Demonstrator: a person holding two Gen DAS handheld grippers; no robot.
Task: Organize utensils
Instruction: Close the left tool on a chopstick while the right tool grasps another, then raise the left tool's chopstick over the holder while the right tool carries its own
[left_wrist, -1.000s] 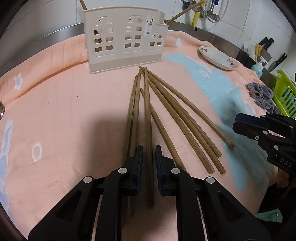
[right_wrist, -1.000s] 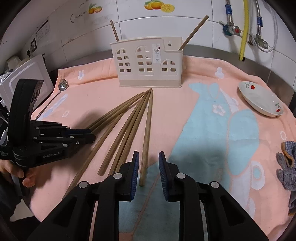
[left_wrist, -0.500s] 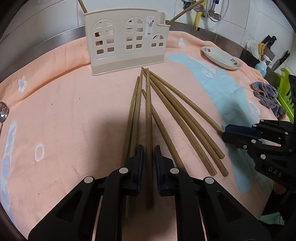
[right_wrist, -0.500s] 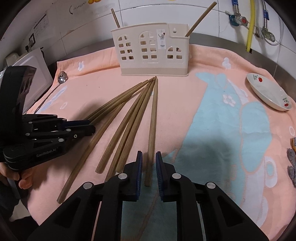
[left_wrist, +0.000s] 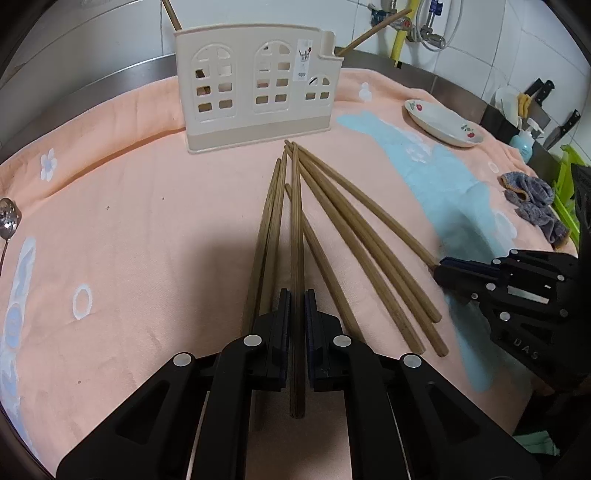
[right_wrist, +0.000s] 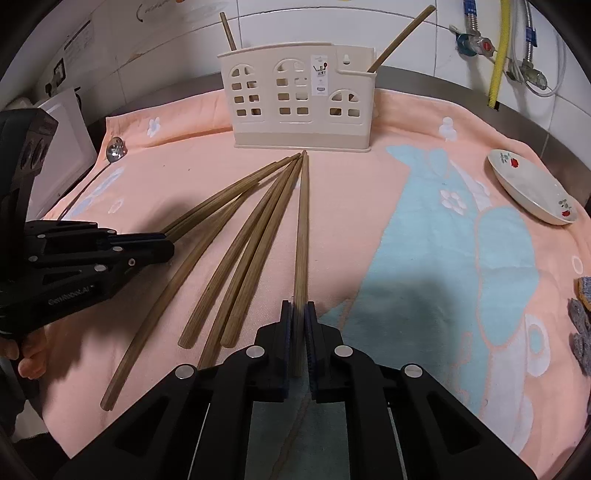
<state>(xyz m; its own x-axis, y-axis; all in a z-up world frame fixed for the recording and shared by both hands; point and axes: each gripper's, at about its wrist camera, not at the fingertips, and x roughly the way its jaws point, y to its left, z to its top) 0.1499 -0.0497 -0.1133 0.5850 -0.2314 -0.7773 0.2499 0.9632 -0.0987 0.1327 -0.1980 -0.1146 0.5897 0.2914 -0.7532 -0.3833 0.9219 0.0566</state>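
Each gripper's fingers are clamped on one chopstick: left gripper (left_wrist: 296, 295), right gripper (right_wrist: 299, 308). Loose chopsticks (left_wrist: 354, 236) fan between them. The cream holder (left_wrist: 258, 92) stands just beyond the tips.

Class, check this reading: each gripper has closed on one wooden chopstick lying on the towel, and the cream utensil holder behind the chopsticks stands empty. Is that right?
Not quite: the cream utensil holder is not empty. The right wrist view shows two chopsticks already leaning in it. The rest holds: the left gripper and right gripper each clamp one chopstick on the towel.
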